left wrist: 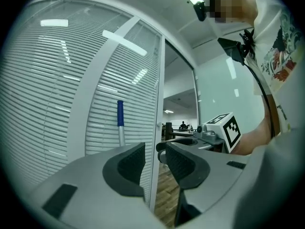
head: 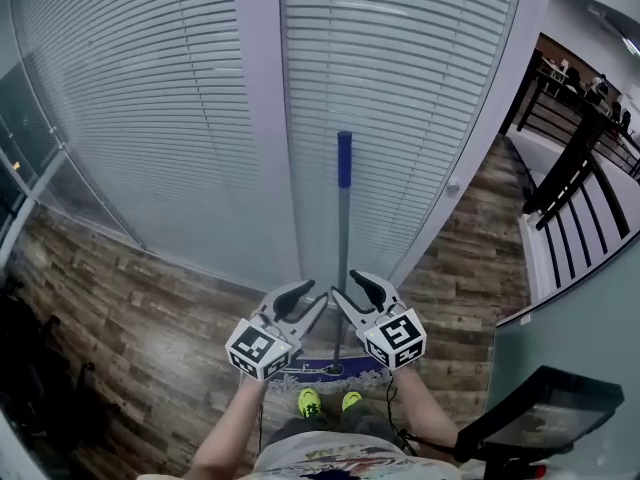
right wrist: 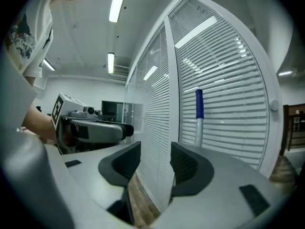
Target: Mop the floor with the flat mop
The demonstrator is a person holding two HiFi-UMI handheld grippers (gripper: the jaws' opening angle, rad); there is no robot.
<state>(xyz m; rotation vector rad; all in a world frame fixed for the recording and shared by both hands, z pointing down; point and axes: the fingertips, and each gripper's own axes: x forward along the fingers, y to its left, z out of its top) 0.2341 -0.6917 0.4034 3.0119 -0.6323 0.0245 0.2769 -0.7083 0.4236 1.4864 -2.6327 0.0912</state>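
Presently the flat mop (head: 342, 230) is seen standing upright against a glass wall covered by white blinds (head: 150, 118), untouched by either tool. Its blue grip (head: 344, 158) is at the top of the metal pole, and its fringed mop head (head: 330, 371) lies flat on the wood-patterned floor (head: 150, 318), just ahead of a pair of yellow-green shoes (head: 310, 401).

The left tool (head: 303, 300) and the right tool (head: 355, 296) are held side by side in front of the person, and the pole is seen rising between them in the head view.

In the left gripper view, the left tool (left wrist: 155, 154) is shown with its jaws apart and nothing between the pads. The blue grip (left wrist: 120, 113) is seen beyond them, to the left, and the right tool (left wrist: 190, 140) at the right.

In the right gripper view, the right tool (right wrist: 155, 159) is likewise shown with its jaws parted and empty. The blue grip (right wrist: 199, 104) is seen further off to the right, and the left tool (right wrist: 95, 130) at the left.

A black railing (head: 580, 178) is seen at the right of the head view.
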